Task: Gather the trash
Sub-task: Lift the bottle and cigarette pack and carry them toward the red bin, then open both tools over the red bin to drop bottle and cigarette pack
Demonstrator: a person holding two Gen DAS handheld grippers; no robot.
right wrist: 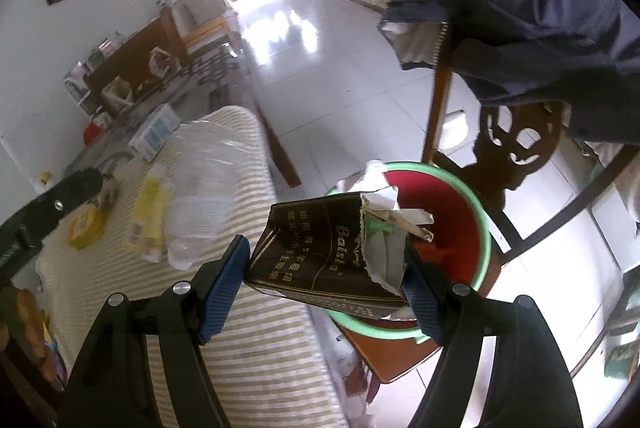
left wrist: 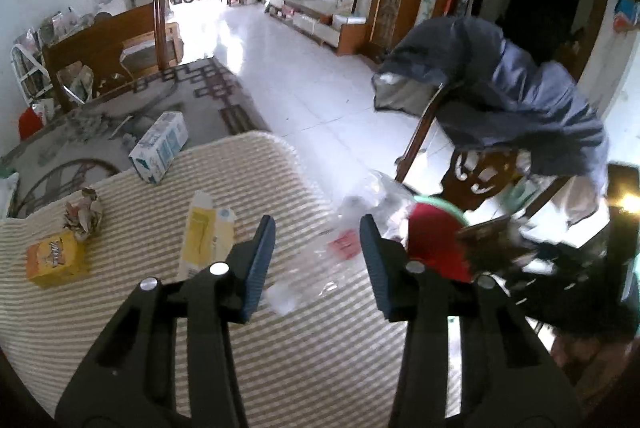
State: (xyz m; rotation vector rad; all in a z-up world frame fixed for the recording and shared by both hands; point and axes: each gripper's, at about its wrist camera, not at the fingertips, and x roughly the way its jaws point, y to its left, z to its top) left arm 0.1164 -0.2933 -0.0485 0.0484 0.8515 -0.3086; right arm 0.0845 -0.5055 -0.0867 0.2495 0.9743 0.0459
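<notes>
Above the red basin with the green rim, which is sitting on a wooden chair beside the striped table, the right gripper is holding a torn brown carton, with its fingers clamped on both sides. The basin is lying at about one o'clock from the carton. I think the person should be bringing the carton fully over the red inside before opening, because a part is hanging outside the rim. The left gripper is pointing at a clear plastic wrapper at twelve o'clock; its fingers are apart and not gripping it.
</notes>
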